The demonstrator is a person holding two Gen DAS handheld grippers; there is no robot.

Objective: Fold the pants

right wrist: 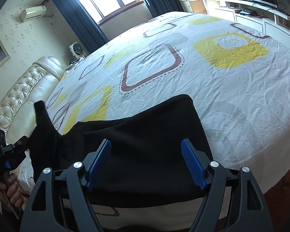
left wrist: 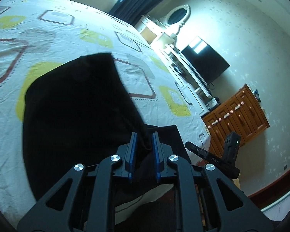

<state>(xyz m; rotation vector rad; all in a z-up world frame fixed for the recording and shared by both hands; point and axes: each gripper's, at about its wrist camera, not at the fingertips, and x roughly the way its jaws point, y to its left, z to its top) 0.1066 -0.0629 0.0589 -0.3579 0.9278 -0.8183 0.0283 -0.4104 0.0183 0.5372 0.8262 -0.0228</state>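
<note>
Black pants (right wrist: 141,135) lie across the near edge of the bed (right wrist: 232,96). Left gripper (left wrist: 144,141) pinches a fold of them between its narrow fingers, lifting it; right gripper (right wrist: 146,154) hovers over the cloth, fingers wide, holding nothing.

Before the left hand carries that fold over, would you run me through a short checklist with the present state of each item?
1. Left gripper shut on the black pants: ok, fabric sits pinched between the blue pads.
2. Right gripper free of the cloth: ok, jaws wide apart above the pants, nothing pinched.
3. Gripped part lifted off the bedsheet: ok, it hangs raised in the right wrist view.
4. Landing area on the bed free: ok, bare sheet beyond the pants.
5. Both layers caught in the grip: cannot tell.
</note>
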